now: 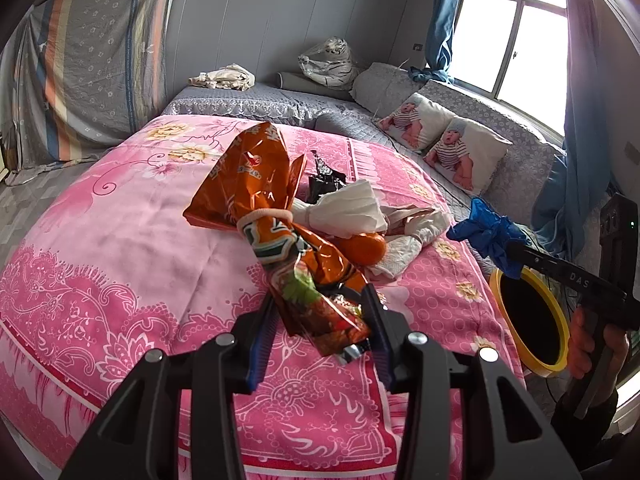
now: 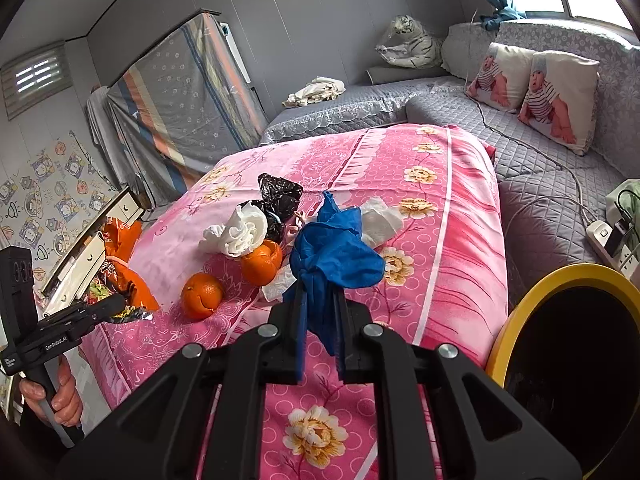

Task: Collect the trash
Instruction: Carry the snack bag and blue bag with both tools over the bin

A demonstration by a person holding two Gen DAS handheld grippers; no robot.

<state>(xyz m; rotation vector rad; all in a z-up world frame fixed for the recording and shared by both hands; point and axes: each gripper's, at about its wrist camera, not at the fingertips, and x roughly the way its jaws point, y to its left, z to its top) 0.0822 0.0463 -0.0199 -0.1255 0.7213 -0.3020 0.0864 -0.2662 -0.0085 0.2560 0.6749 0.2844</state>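
My left gripper (image 1: 320, 300) is shut on an orange snack wrapper (image 1: 256, 184) and holds it above the pink blanket (image 1: 120, 248); the wrapper also shows in the right wrist view (image 2: 120, 276). My right gripper (image 2: 320, 300) is shut on a crumpled blue glove (image 2: 332, 248), also seen from the left wrist view (image 1: 488, 232), beside the yellow-rimmed bin (image 2: 560, 344). On the blanket lie white tissues (image 2: 240, 232), orange peels (image 2: 202, 294), and a black wrapper (image 2: 280, 194).
The bin (image 1: 532, 320) stands at the blanket's right edge. A grey sofa (image 2: 540, 184) with two baby-print cushions (image 2: 556, 96), a power strip (image 2: 608, 236) and a toy tiger (image 2: 412, 46) lies behind. A draped board (image 2: 180, 96) leans on the wall.
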